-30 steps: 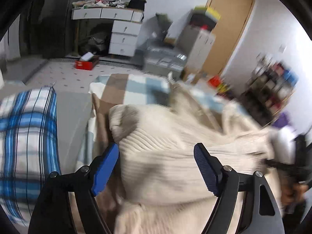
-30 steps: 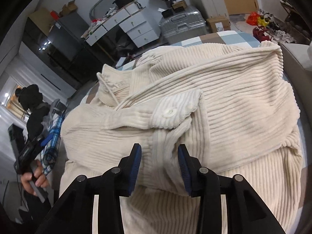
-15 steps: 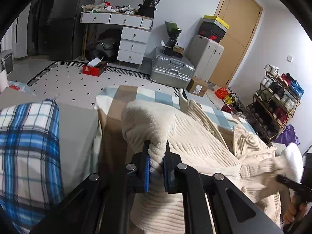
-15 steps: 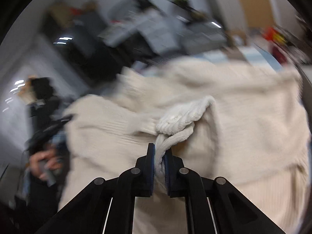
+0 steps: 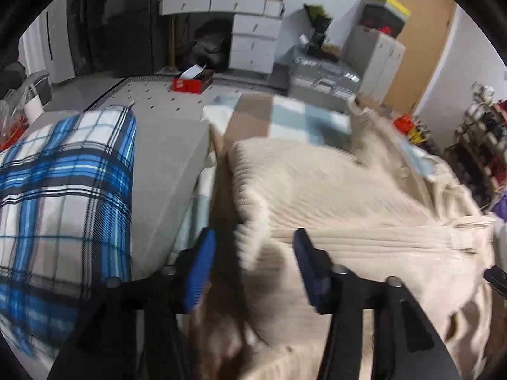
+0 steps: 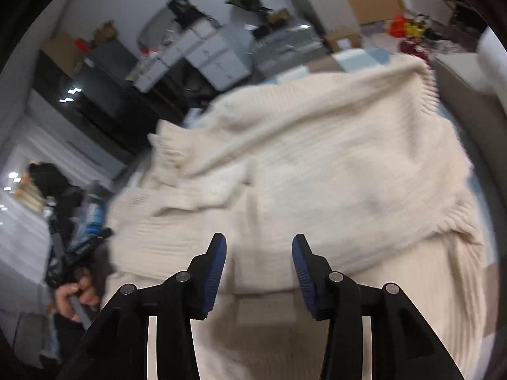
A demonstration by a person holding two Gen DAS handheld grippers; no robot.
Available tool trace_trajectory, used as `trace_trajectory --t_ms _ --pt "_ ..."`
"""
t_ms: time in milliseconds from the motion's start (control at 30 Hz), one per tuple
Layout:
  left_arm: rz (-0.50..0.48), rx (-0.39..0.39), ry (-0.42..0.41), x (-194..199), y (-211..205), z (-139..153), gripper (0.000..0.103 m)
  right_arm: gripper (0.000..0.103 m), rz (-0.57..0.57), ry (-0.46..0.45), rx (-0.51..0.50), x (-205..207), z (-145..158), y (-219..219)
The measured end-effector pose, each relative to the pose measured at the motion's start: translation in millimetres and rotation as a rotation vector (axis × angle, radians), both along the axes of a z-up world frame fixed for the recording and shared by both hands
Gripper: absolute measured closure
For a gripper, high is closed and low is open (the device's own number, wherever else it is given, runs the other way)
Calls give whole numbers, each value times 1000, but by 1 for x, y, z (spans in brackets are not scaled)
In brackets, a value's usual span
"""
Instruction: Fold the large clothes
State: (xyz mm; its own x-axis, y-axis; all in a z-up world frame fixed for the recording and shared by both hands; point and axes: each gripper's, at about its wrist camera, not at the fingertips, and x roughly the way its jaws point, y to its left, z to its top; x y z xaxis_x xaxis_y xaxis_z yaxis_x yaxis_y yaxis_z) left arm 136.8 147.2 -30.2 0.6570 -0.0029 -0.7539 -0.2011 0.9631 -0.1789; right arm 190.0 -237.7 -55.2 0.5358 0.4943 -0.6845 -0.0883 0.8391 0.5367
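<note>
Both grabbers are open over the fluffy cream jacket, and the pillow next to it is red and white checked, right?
Not quite. The pillow is blue and white checked, as the left wrist view shows. The rest holds: the left gripper and right gripper are both open over the cream jacket.

A white drawer desk (image 5: 250, 28) stands against the pale wall, a silver suitcase (image 5: 320, 76) beside it, wooden door (image 5: 418, 44) rightward, dotted floor (image 5: 158, 95) below.

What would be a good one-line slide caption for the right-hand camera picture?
Right gripper, jaws open, above a cream corduroy jacket spread on the checked blanket.
</note>
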Motion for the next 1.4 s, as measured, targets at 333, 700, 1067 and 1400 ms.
trace_trajectory --t_ms 333,700,1067,1400 --pt "-159 211 105 -1 -24 -35 33 92 52 -64 32 34 4 35" --pt "-187 172 60 -11 -30 -14 33 68 52 24 -172 37 -11 30" --pt "-232 51 -108 35 -64 12 33 48 11 -86 -218 88 38 51" --pt "-263 91 -72 27 -82 -29 33 41 72 50 -435 164 -26 124"
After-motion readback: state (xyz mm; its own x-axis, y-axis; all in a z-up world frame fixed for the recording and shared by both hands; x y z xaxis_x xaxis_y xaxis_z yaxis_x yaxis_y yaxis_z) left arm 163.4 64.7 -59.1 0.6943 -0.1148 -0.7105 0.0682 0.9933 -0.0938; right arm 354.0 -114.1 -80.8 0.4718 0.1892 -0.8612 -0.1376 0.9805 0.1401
